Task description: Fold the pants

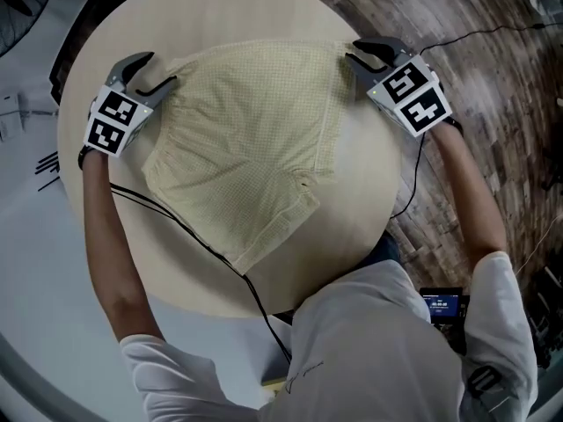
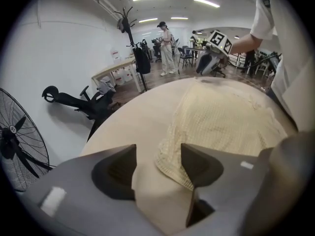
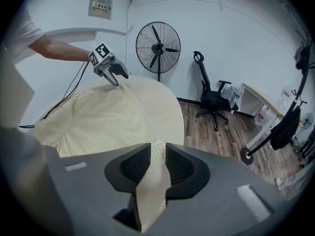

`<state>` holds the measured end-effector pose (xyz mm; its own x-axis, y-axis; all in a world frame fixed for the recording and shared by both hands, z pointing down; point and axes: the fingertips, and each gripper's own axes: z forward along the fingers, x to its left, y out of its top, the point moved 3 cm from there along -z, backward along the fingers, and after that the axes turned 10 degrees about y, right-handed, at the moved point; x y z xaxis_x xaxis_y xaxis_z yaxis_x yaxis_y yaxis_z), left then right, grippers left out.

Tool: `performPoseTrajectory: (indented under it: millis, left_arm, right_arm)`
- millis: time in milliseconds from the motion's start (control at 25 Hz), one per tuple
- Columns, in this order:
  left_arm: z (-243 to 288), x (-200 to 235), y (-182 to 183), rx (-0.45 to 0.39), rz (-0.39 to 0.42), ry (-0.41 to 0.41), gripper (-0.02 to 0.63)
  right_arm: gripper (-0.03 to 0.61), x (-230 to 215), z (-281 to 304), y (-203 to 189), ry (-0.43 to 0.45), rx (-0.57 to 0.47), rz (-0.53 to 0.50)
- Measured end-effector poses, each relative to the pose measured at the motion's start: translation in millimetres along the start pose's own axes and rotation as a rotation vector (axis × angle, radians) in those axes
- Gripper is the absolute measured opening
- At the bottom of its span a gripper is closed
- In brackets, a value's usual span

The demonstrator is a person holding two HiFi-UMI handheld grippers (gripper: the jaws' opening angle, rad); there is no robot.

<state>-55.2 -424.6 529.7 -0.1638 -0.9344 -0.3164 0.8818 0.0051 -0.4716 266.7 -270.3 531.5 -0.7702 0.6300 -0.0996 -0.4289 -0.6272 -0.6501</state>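
Observation:
Pale yellow checked pants (image 1: 246, 139) lie spread on a round beige table (image 1: 220, 16), waistband along the far side. My left gripper (image 1: 161, 69) is at the waistband's left corner. Its jaws stand wide open (image 2: 157, 151), and the cloth corner (image 2: 172, 166) lies loose on the table between them, nearer the right jaw. My right gripper (image 1: 352, 51) is at the waistband's right corner. Its jaws stand a narrow gap apart (image 3: 157, 146) over the table, with the cloth edge (image 3: 156, 154) just at the tips and not pinched. Each gripper also shows in the other's view, the left gripper (image 3: 114, 73) and the right gripper (image 2: 210, 62).
A black cable (image 1: 176, 227) runs across the table's near left side. Wood floor (image 1: 493, 77) lies to the right. A standing fan (image 3: 158, 45) and an office chair (image 3: 211, 97) are beyond the table. A coat rack (image 2: 133, 43) and people (image 2: 167, 48) stand further back.

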Motion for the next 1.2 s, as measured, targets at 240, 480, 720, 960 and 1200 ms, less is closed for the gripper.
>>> performPoseTrajectory:
  millis: [240, 480, 720, 960, 1200]
  left_arm:
    - [-15.1, 35.6, 10.4, -0.033, -0.046, 0.042, 0.305]
    - [6.6, 17.6, 7.9, 0.036, 0.094, -0.035, 0.275]
    - [28.8, 2.2, 1.4, 0.082, 0.162, -0.091, 0.249]
    - [32.4, -10.3, -1.7, 0.087, 0.127, -0.136, 0.159]
    - [27.8, -7.3, -7.4, 0.104, 0.118, -0.105, 0.117]
  right_arm:
    - [0.08, -27.5, 6.8, 1.1, 0.018, 0.001, -0.004]
    - [0.084, -29.7, 20.9, -8.2, 0.112, 0.046, 0.015]
    - [0.084, -28.6, 26.7, -9.4, 0.115, 0.068, 0.028]
    - [0.061, -22.2, 25.8, -7.9, 0.097, 0.078, -0.009]
    - [0.029, -15.7, 26.6, -10.9, 0.101, 0.097, -0.026]
